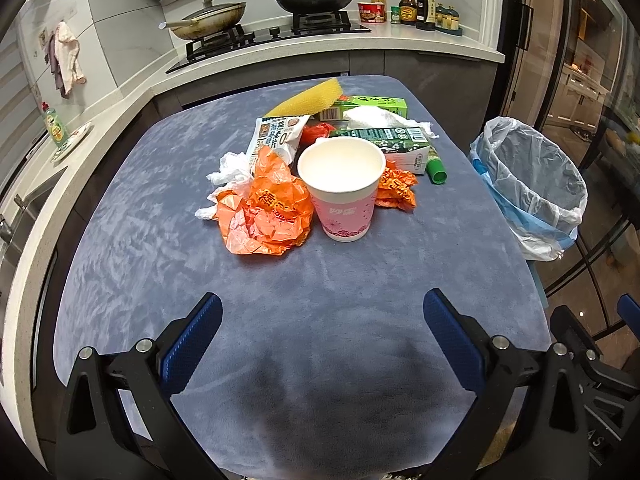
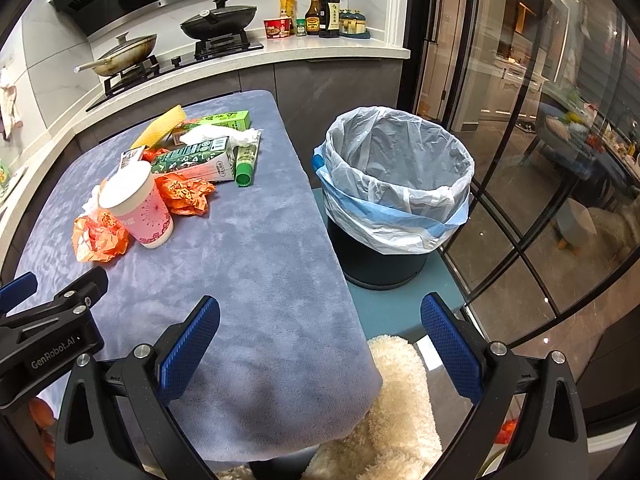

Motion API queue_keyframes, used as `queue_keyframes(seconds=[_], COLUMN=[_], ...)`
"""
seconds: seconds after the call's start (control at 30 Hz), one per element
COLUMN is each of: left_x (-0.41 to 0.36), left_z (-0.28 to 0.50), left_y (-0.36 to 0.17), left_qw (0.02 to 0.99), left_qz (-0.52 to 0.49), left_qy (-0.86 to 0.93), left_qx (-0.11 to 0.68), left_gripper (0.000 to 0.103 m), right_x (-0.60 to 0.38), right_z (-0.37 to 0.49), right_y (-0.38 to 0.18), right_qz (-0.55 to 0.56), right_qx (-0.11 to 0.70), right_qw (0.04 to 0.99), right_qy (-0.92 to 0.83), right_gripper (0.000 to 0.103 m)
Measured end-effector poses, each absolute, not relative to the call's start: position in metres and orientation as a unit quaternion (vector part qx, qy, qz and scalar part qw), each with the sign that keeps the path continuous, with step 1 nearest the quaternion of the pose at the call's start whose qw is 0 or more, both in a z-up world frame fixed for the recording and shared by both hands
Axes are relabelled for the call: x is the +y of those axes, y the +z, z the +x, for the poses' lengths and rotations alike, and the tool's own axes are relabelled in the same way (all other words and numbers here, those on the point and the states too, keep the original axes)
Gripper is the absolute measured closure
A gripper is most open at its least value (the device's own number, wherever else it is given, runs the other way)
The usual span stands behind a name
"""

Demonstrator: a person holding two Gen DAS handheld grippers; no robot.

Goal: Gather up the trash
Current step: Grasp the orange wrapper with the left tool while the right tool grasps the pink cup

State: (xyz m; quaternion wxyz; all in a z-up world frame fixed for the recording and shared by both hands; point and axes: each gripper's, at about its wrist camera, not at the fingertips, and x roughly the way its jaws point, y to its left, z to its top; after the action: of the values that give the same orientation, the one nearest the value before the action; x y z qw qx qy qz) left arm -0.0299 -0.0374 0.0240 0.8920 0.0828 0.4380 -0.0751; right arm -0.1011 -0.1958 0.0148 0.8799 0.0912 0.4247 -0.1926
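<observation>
I had both grippers hanging over the near part of the grey-blue cloth-covered counter point(image 1: 160, 248), each with nothing in it. The left gripper point(image 1: 322, 316) had its blue-padded fingers point(image 1: 192, 344) spread wide apart, released, and pointed at the heap of trash in the middle of the cloth. The right gripper point(image 2: 320, 320) was equally released, its fingers point(image 2: 450, 346) wide apart, straddling the counter's right edge.

Nearest in the heap stood the pink-and-white paper cup point(image 1: 342, 188), upright. Touching its left side lay the large crumpled orange plastic wrapper point(image 1: 266, 208), with white crumpled tissue point(image 1: 228, 170) just behind that. A smaller crumpled orange wrapper point(image 1: 396, 188) lay on the cup's right. Behind the cup I saw a dark green drink carton point(image 1: 396, 140) lying on its side, a green-capped tube point(image 1: 436, 168) beside its right end, a white printed snack packet point(image 1: 276, 136), a light green box point(image 1: 372, 104) and a yellow sponge point(image 1: 308, 98) at the far end.

The black trash bin lined with a translucent white bag point(image 2: 396, 184) stood on a blue stool point(image 2: 388, 304) just beside the counter's right edge.
</observation>
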Motion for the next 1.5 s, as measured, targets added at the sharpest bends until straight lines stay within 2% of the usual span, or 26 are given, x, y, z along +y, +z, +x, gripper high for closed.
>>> queue_keyframes(seconds=[0.3,0.73,0.83,0.9,0.97,1.07,1.2,1.3,1.4,1.5], left_x=[-0.002,0.069,0.068,0.063,0.058,0.053,0.053,0.055,0.059,0.067], left_z=[-0.005,0.076,0.091,0.097,0.104,0.104,0.095,0.087,0.082,0.074], left_y=[0.012,-0.02,-0.029,-0.037,-0.044,-0.049,-0.043,-0.038,-0.034,-0.031], left_qw=[0.889,0.873,0.869,0.863,0.856,0.849,0.854,0.857,0.858,0.858], left_qz=[0.033,-0.068,-0.071,-0.067,-0.064,-0.065,-0.061,-0.056,-0.057,-0.056], left_qy=[-0.044,0.006,-0.008,-0.018,-0.038,-0.063,-0.08,-0.082,-0.081,-0.077], left_qx=[0.455,0.482,0.489,0.5,0.512,0.521,0.511,0.505,0.503,0.504], left_gripper=[0.007,0.007,0.017,0.034,0.047,0.075,0.077,0.078,0.078,0.078], right_x=[-0.194,-0.174,-0.167,-0.163,-0.158,-0.153,-0.147,-0.141,-0.133,-0.126], right_z=[-0.086,-0.027,-0.013,-0.002,0.009,0.022,0.035,0.047,0.061,0.074], right_y=[0.006,-0.01,-0.01,-0.009,-0.007,0.0,0.011,0.017,0.021,0.017], right_qz=[0.09,0.071,0.065,0.065,0.065,0.063,0.065,0.07,0.068,0.067], right_qx=[0.434,0.453,0.454,0.453,0.449,0.44,0.426,0.421,0.415,0.418], right_qw=[0.878,0.878,0.88,0.881,0.885,0.891,0.899,0.902,0.906,0.905], right_qy=[-0.181,-0.139,-0.127,-0.117,-0.107,-0.095,-0.081,-0.065,-0.049,-0.033], right_gripper=[0.007,0.007,0.007,0.007,0.007,0.007,0.009,0.016,0.026,0.041])
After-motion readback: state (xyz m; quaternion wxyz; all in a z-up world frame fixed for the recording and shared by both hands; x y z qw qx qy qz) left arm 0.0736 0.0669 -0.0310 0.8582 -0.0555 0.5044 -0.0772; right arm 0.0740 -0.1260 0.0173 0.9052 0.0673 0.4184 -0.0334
